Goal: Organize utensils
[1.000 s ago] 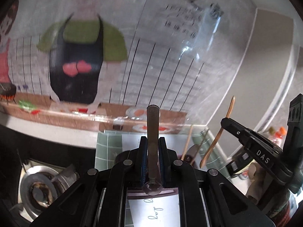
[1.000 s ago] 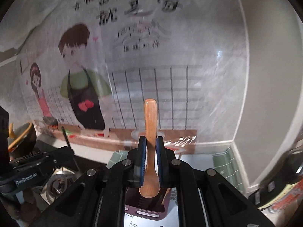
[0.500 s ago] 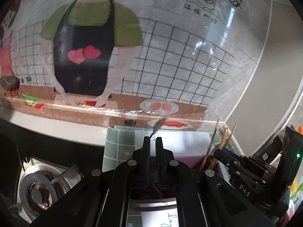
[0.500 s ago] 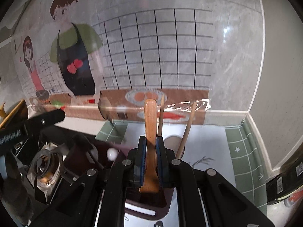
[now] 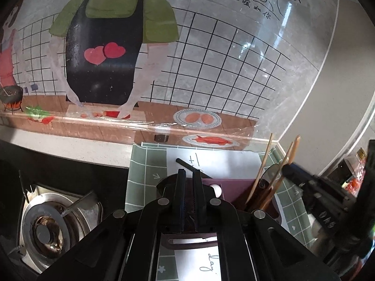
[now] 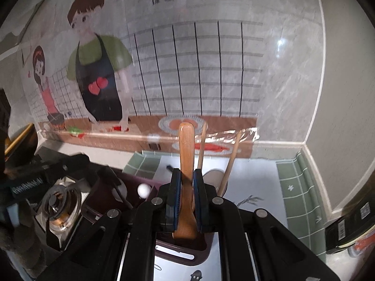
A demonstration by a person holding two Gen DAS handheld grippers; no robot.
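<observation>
Over the near compartment of the purple holder: wooden spoon, upright, broad end down at the holder's mouth, narrow end up. Cannot tell whether resting on the bottom. Clamped at mid-handle by the right gripper, blue pads pressed flat against both sides of the wood.

Just behind the spoon, in the same holder: two wooden chopsticks, leaning to the right, tips up. Beside them, a rounded pale utensil end, partly hidden by the fingers. In the left-hand compartment: dark-handled utensils and a small white ball-shaped knob.

At the left compartment, seen from the left wrist: left gripper, fully closed, nothing visible between the pads. Just beyond its fingertips, a black handle, slanting up to the left out of the holder. To the right, the chopsticks again, standing in the neighbouring compartment, with the blurred fingers of the right gripper immediately alongside.

Under the holder: green grid-patterned mat with a white centre panel and printed script. Left of the mat: black hob with a steel gas burner. Behind, along the wall: transparent splash sheet printed with cartoon cooks, a black grid and plates of food. At the far right edge of the right-wrist view: packaged goods, too blurred to identify.
</observation>
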